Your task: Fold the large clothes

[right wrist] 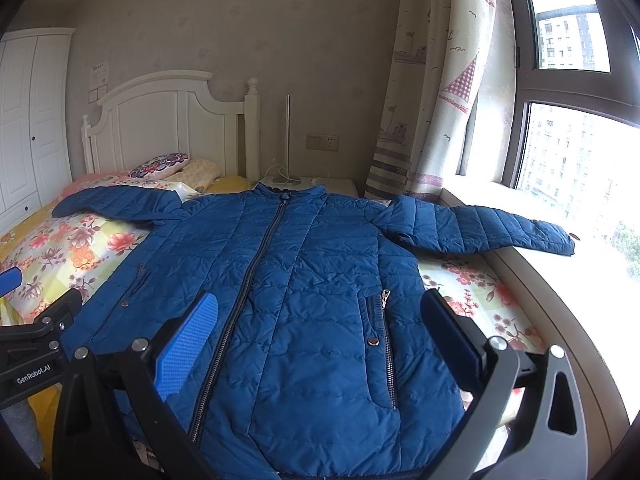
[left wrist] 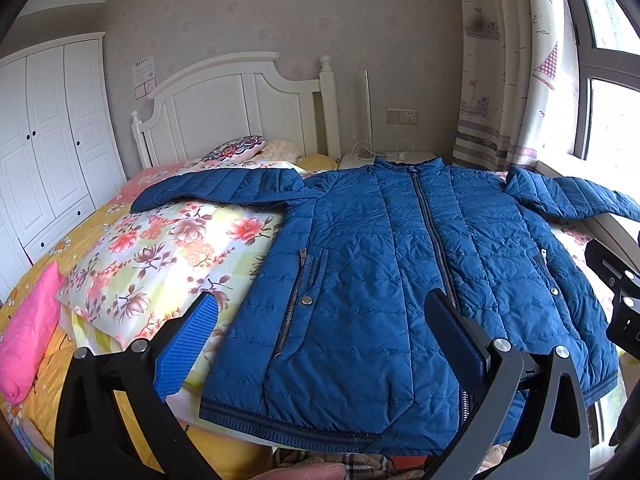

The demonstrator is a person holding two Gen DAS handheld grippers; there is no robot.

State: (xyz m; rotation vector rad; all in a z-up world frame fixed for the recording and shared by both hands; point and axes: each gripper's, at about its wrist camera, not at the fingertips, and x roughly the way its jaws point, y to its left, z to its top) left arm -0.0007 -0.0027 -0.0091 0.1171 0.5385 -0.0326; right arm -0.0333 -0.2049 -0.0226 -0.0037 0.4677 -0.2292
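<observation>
A blue jacket [left wrist: 400,272] lies flat and zipped on the bed [left wrist: 48,364], front up, collar toward the headboard [left wrist: 224,108]. One sleeve rests on the floral quilt [left wrist: 168,256]; the other reaches onto the windowsill [right wrist: 520,216] at the bed's window edge. The left gripper [left wrist: 324,320] hangs over the hem near the foot edge, fingers apart and holding nothing. The right gripper [right wrist: 320,320] hovers beside it over the other front panel, spread wide too.
</observation>
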